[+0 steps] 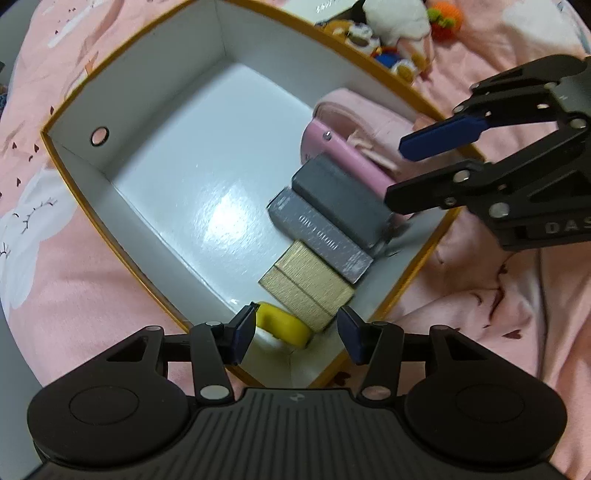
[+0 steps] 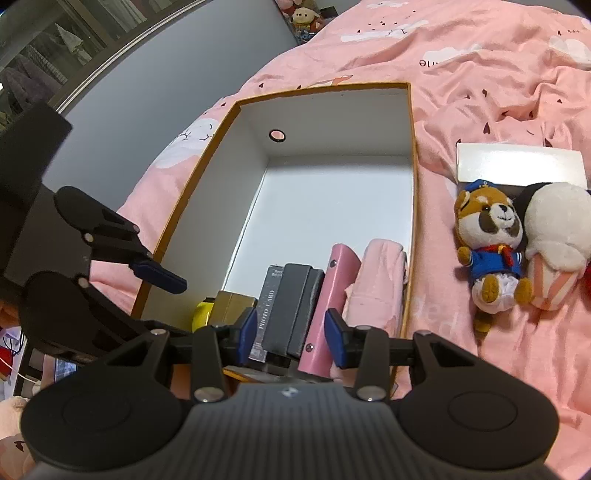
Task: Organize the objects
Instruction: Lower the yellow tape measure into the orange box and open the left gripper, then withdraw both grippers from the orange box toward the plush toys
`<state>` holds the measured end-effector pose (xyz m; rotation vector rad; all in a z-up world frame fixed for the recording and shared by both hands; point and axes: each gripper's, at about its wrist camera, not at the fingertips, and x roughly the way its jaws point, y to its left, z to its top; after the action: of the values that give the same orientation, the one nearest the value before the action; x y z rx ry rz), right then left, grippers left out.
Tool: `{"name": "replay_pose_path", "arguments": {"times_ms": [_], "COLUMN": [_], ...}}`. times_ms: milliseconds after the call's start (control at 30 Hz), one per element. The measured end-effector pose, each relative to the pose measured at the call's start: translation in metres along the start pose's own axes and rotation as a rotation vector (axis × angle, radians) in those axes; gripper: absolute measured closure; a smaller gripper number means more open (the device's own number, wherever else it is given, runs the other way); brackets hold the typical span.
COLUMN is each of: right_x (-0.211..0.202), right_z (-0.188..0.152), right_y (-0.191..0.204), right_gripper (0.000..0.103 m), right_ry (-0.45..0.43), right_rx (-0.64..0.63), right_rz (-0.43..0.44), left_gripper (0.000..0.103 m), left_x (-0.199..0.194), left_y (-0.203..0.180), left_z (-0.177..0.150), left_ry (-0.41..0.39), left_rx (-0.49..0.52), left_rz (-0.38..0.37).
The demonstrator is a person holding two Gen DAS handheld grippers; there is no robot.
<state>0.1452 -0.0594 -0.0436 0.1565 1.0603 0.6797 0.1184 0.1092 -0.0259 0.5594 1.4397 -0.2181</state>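
An open white box with an orange rim (image 1: 74, 166) (image 2: 412, 177) lies on the pink bedding. Along one end stand a yellow object (image 1: 282, 325) (image 2: 202, 314), a gold box (image 1: 310, 286) (image 2: 232, 301), a grey "PHOTO CARD" box (image 1: 321, 236) (image 2: 267, 306), a dark grey box (image 1: 343, 199) (image 2: 295, 306), a pink case (image 1: 351, 158) (image 2: 330, 295) and pink folded cloth (image 1: 354, 110) (image 2: 380, 280). My left gripper (image 1: 295, 334) is open over the yellow object. My right gripper (image 2: 291, 334) (image 1: 410, 173) is open, its fingers either side of the dark grey box.
On the bedding beside the box lie a sailor red-panda plush (image 2: 487, 243) (image 1: 388, 55), a white and pink plush (image 2: 554, 236), a white flat box (image 2: 521, 164) and an orange knitted toy (image 1: 445, 18). A grey wall and dark furniture (image 2: 29, 147) lie to the left.
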Motion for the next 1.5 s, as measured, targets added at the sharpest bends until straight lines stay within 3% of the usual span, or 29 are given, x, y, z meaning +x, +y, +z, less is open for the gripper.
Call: {"name": "replay_pose_path", "arguments": {"times_ms": [133,167,300,367,533,700,800,1067,1133,1367,1500], "right_x": [-0.006,-0.007,-0.010,-0.011,-0.011,-0.008,-0.005,0.001,0.002,0.001,-0.002], "right_z": [-0.001,-0.002,-0.002,-0.002,-0.003,-0.002,-0.002,-0.002,-0.002,-0.002,-0.002], "right_y": [-0.002,-0.002,-0.002,-0.001,-0.002,-0.007,-0.008,-0.011,-0.012,-0.013,-0.015], "right_gripper": [0.060,0.060,0.060,0.060,0.060,0.060,0.060,0.060,0.060,0.060,0.060], "right_ry": [-0.016,-0.020,-0.030,-0.034,-0.037,-0.033,-0.028,-0.015,-0.010,-0.010,-0.018], "right_rx": [0.006,0.007,0.006,0.001,-0.006,0.007,0.007,0.015,0.018,0.027,0.031], "right_rz": [-0.005,-0.006,-0.006,-0.007,-0.011,-0.011,-0.008,-0.006,-0.006,-0.006,-0.012], "left_gripper": [0.046,0.049,0.068,0.072,0.083,0.086,0.086,0.086,0.091,0.100,0.091], "left_x": [-0.013,-0.016,-0.023,-0.022,0.001,0.031,0.045,0.061,0.064,0.057,0.053], "left_y": [-0.001,-0.006,-0.003,0.001,-0.001,-0.003,-0.006,-0.026,-0.033,-0.026,-0.019], "left_z": [0.009,0.021,0.037,0.041,0.049,0.053,0.054,0.049,0.045,0.046,0.046], "left_ry": [-0.034,-0.047,-0.106,-0.119,-0.051,0.039,0.098,0.181,0.184,0.178,0.164], "left_rx": [-0.010,0.028,-0.034,-0.059,-0.051,0.028,0.102,0.299,0.336,0.284,0.222], "left_rz": [0.013,0.011,0.042,0.057,0.097,0.212,0.198,0.255,0.259,0.198,0.203]}}
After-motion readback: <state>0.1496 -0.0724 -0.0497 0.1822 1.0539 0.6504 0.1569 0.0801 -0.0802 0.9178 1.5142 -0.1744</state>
